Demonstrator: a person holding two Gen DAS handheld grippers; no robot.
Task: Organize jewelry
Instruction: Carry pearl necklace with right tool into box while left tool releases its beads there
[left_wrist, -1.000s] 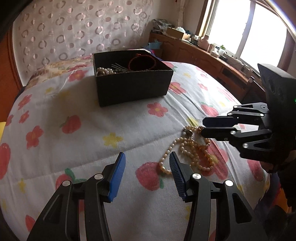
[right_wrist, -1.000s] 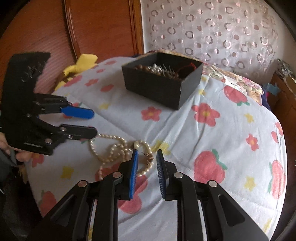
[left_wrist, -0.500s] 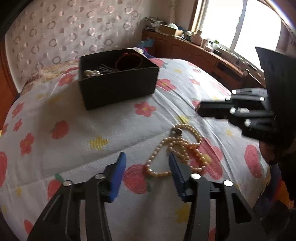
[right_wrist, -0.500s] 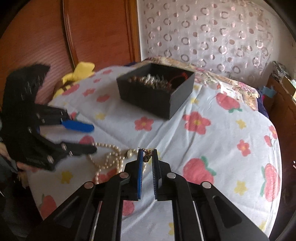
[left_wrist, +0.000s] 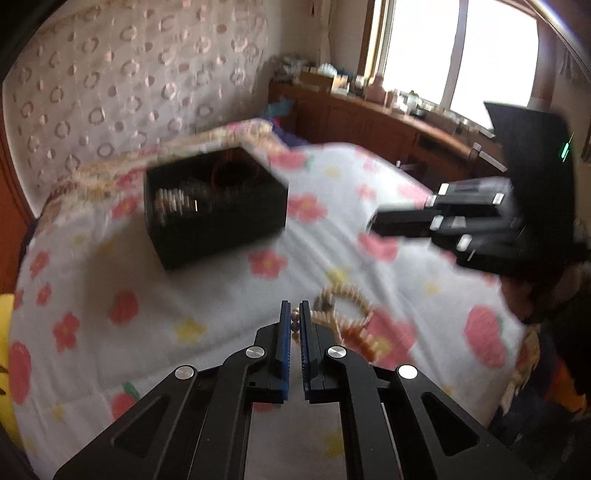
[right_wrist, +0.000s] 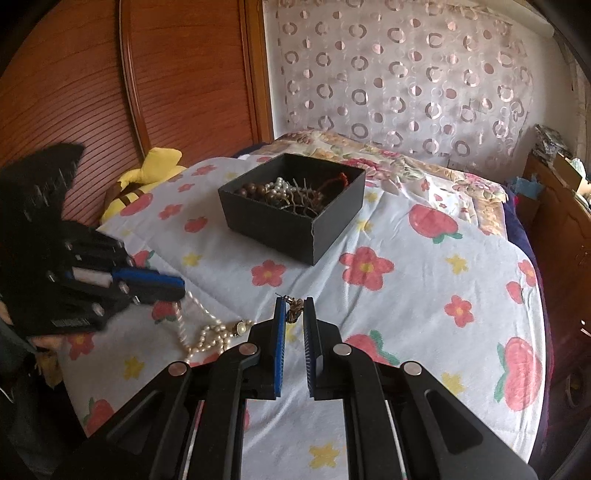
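Note:
A pearl necklace (left_wrist: 347, 317) lies in loops on the flowered bedspread (left_wrist: 221, 295). My left gripper (left_wrist: 294, 317) is shut on one strand of it; beads show between the pads. In the right wrist view the necklace (right_wrist: 207, 332) trails up to the left gripper (right_wrist: 173, 286). My right gripper (right_wrist: 294, 314) is shut on a small brown jewelry piece (right_wrist: 294, 312), held above the bedspread (right_wrist: 406, 295). A black box (right_wrist: 295, 206) holding several beads and bracelets sits further back; it also shows in the left wrist view (left_wrist: 214, 206). The right gripper (left_wrist: 376, 223) hovers at the right of the left wrist view.
A wooden headboard (right_wrist: 147, 74) and patterned curtain (right_wrist: 406, 74) stand behind the bed. A yellow plush toy (right_wrist: 147, 173) lies at the bed's left edge. A wooden dresser (left_wrist: 369, 122) with clutter runs under the window. The bed drops off at the right.
My left gripper closed on a strand of the pearl necklace. My right gripper closed on the small brown piece and lifted it off the bed.

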